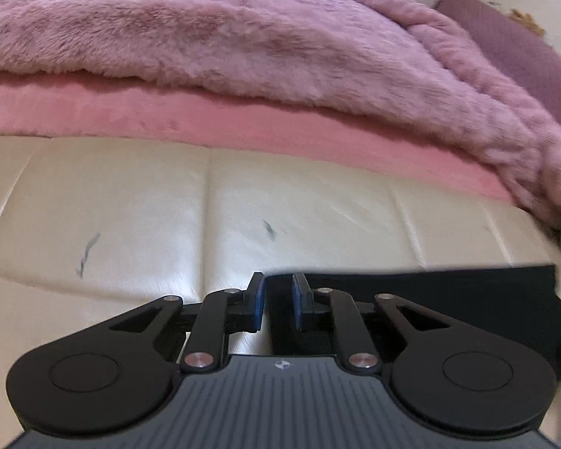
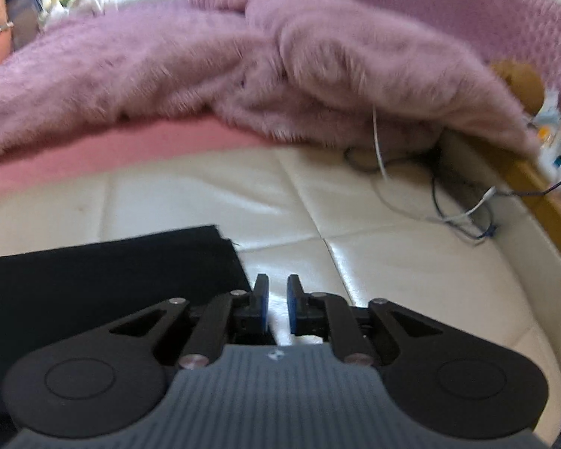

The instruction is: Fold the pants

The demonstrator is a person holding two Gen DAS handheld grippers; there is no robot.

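The black pants (image 1: 430, 292) lie flat on a cream padded leather surface (image 1: 131, 205); their straight top edge runs off to the right in the left wrist view. My left gripper (image 1: 278, 280) hovers over their left end. Its blue pads stand a small gap apart, dark cloth shows in that gap, and I see no pinch on it. In the right wrist view the pants (image 2: 112, 280) fill the lower left, with a corner just left of my right gripper (image 2: 278, 282). Its jaws are a narrow slit apart, and only the cream surface (image 2: 392, 269) shows between them.
A furry mauve blanket (image 1: 243, 37) over a pink sheet (image 1: 168, 116) is heaped behind the cream surface. Loose cables (image 2: 448, 213) lie at the right by a wooden edge (image 2: 535, 187). A purple cushion (image 2: 448, 0) stands at the back right.
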